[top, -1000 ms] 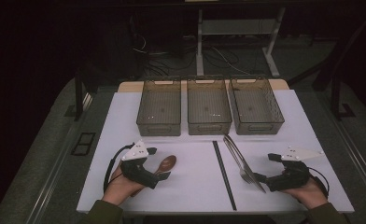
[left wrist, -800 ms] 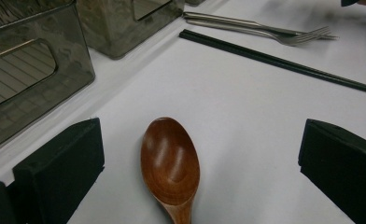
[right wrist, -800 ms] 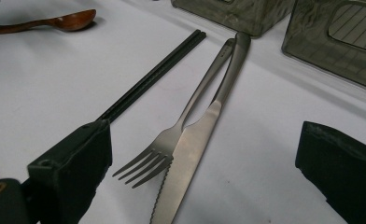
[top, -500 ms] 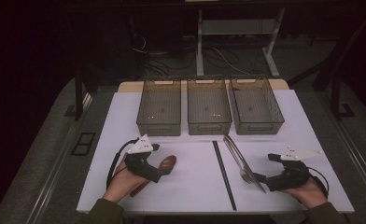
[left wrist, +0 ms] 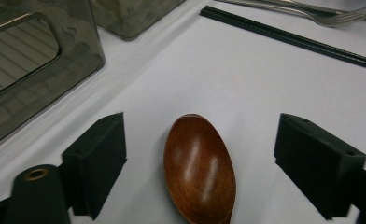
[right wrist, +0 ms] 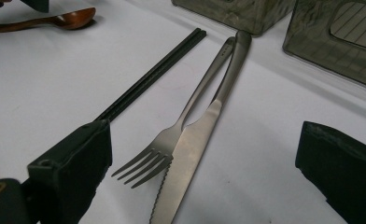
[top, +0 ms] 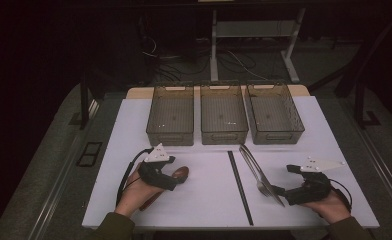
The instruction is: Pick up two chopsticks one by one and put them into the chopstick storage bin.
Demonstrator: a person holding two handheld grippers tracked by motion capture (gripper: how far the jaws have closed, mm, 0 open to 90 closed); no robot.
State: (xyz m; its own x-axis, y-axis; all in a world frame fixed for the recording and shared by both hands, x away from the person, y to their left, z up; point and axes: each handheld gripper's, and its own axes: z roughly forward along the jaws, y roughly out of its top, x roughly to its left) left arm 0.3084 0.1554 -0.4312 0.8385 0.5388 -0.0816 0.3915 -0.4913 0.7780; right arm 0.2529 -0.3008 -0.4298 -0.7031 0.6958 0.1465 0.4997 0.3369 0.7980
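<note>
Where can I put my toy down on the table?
Bare spots: between the spoon and the chopsticks, and the far left corner beside the bins. It is crowded around the fork and knife by the right tongs.

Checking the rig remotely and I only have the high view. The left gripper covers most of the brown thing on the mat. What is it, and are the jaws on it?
Observer: A wooden spoon, bowl down. The left gripper is open, jaws either side of the bowl, not touching.
Operator: Right side, is that one steel piece or two?
Observer: Two. A fork and a knife, handles crossed near the bins.
Operator: Is the right gripper on them?
Observer: No. The right gripper is open, with the fork tines and the knife blade between its jaws.
</note>
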